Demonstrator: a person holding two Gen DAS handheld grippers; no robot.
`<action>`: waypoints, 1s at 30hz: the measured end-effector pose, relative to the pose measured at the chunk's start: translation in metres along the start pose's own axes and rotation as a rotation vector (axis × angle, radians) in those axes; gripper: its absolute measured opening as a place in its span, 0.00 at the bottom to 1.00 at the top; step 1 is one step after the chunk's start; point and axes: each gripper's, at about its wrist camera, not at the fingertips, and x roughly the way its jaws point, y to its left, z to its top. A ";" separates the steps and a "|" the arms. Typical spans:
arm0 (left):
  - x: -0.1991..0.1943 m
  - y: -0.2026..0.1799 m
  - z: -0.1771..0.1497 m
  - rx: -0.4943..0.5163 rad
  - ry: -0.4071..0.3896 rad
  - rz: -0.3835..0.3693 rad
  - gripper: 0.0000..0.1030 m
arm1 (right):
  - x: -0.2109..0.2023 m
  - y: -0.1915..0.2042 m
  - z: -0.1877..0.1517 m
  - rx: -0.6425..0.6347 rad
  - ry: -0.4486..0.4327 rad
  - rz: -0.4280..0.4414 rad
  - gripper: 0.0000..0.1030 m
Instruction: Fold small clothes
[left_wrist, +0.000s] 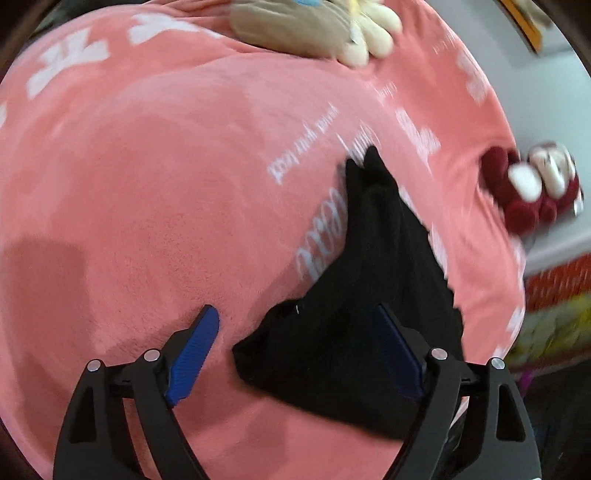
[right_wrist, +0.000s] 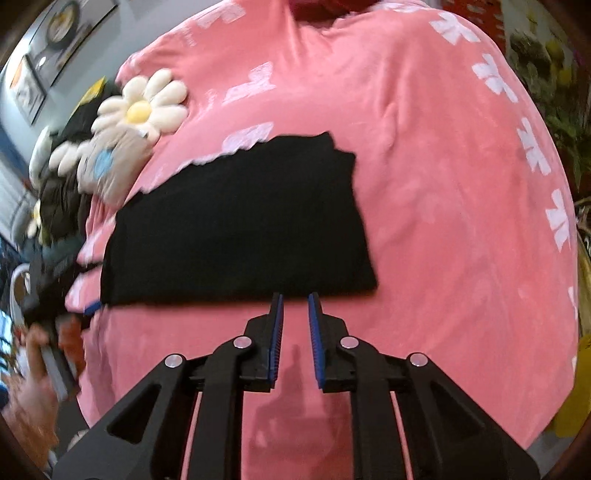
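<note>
A black folded garment (right_wrist: 240, 221) lies flat as a rough rectangle on the pink blanket (right_wrist: 443, 221). In the left wrist view the same black garment (left_wrist: 369, 258) runs away from me, and one end lies between my fingers. My left gripper (left_wrist: 295, 310) is open wide over that end, its right pad (left_wrist: 397, 354) above the cloth and its left pad (left_wrist: 195, 354) over bare blanket, neither pressing. My right gripper (right_wrist: 294, 295) hovers at the garment's near edge. Its pads stand a narrow gap apart with only blanket showing between them.
A plush toy with cream daisy flowers (right_wrist: 140, 107) lies on the blanket's left side, beside a heap of dark clothes (right_wrist: 62, 192). A red and white plush toy (left_wrist: 532, 184) sits at the blanket's edge. A person's hand (right_wrist: 29, 387) shows at the lower left.
</note>
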 end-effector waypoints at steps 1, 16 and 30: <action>0.000 0.001 0.000 -0.023 -0.011 -0.013 0.80 | -0.003 0.003 -0.006 -0.002 0.003 0.002 0.14; 0.010 -0.051 -0.010 0.045 0.070 -0.048 0.10 | -0.012 0.001 -0.003 -0.016 -0.013 0.019 0.40; -0.014 -0.077 0.006 0.046 0.051 -0.083 0.09 | 0.082 -0.036 0.046 -0.037 0.039 -0.083 0.27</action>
